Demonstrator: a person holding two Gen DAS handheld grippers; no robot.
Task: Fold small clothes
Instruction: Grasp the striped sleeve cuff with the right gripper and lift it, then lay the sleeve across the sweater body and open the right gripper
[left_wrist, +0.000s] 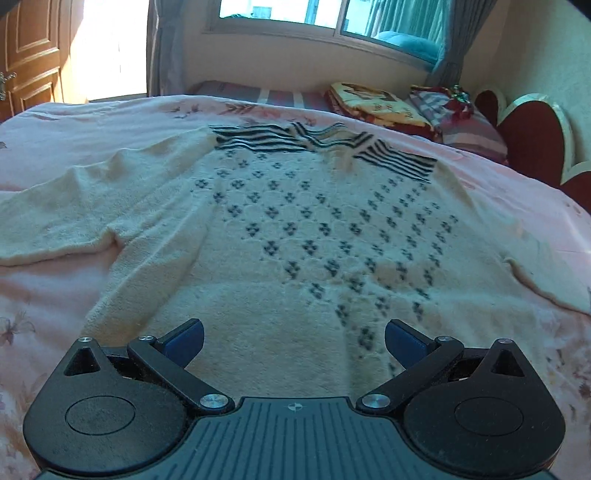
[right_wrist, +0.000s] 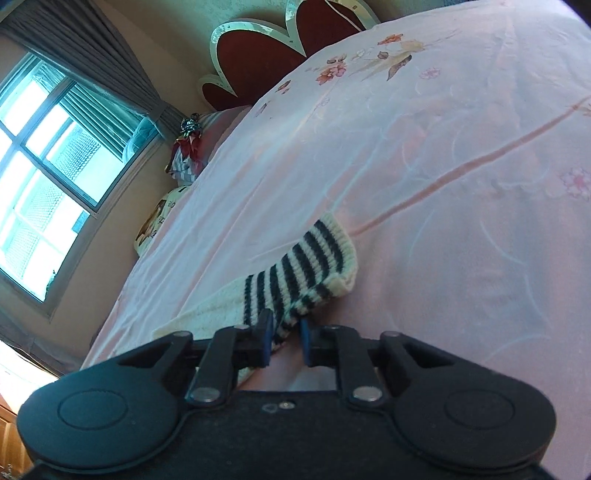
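While the sweater (left_wrist: 280, 221) is lying flat on the bed (left_wrist: 110, 118), collar away, the right gripper (right_wrist: 284, 338) is pinching its striped cuff (right_wrist: 299, 273); the left gripper (left_wrist: 293, 341), fingers spread, is hovering over the hem.

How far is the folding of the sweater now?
Done: the sweater lies spread flat on the pink bed cover, with no fold in it yet. In hand: the right claw has closed on the striped cuff of one sleeve, while the left claw is open above the hem, holding nothing. Left: folding both sleeves inward and then the body.
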